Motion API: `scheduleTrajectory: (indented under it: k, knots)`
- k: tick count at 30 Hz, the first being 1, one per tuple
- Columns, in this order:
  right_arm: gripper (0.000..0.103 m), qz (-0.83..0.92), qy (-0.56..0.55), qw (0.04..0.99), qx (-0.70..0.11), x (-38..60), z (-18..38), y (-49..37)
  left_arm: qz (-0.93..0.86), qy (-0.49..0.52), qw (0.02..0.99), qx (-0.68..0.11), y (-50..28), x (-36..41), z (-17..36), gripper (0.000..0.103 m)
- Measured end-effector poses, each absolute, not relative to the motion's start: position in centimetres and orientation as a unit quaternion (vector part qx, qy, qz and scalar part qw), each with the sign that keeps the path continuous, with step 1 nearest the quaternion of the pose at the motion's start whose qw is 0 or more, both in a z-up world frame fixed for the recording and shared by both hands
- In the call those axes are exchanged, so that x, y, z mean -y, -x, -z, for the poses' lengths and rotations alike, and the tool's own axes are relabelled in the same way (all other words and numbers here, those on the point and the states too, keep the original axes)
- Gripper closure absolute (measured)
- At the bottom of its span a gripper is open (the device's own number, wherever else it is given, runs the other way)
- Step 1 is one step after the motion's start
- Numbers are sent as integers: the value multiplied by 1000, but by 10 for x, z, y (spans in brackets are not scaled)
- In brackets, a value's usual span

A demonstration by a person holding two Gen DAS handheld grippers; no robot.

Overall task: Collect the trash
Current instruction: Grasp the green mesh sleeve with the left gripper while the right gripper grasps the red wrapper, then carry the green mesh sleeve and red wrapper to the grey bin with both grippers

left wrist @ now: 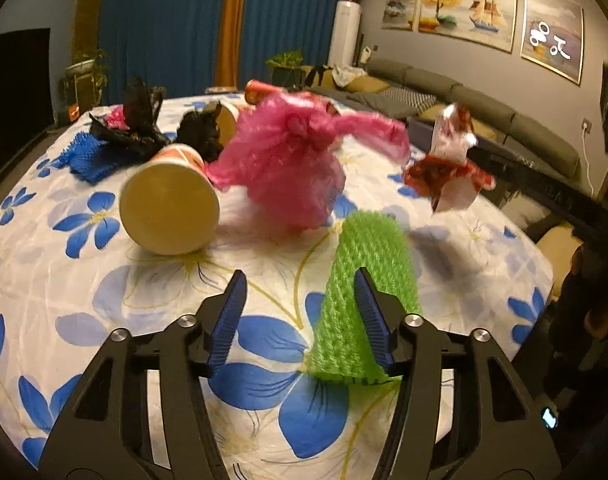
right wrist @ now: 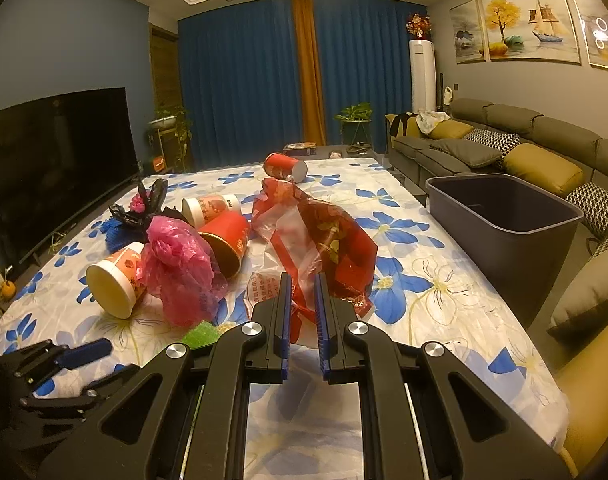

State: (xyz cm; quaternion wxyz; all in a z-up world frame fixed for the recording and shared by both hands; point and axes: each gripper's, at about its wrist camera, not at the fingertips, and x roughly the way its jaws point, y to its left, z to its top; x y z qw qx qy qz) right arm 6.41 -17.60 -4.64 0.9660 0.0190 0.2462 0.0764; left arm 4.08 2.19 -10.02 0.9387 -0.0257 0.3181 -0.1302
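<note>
Jaws of the right gripper (right wrist: 303, 300) pinch a red plastic bag (right wrist: 324, 236) above the bench (right wrist: 444, 300), the left gripper (left wrist: 300, 312) gapes beside green netting (left wrist: 364, 280), likely next carrying toward the grey bin (right wrist: 504, 224).

Counted on the table (right wrist: 444, 304): four paper cups (right wrist: 114, 280), one pink bag (right wrist: 176, 268), one red-and-clear bag (right wrist: 324, 240), one black bag (right wrist: 144, 208), one green foam net (left wrist: 364, 280), one blue net (left wrist: 86, 156). One grey bin (right wrist: 504, 220) beside it.

Blue curtains (right wrist: 248, 80), grey sofa (right wrist: 504, 136), dark television (right wrist: 56, 160), paintings (right wrist: 520, 28)
</note>
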Motion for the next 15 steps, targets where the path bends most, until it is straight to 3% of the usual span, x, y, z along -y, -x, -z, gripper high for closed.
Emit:
scheduleTrajectory:
  k: [12,15]
  knots:
    - [91,-74,-21,966,-245,178,46,-62,157,9,926,-343,-53,9,109,46]
    - [91,-72,-21,967,-245,180,45,-62,160,-3,921,-356,-59,18,114,58]
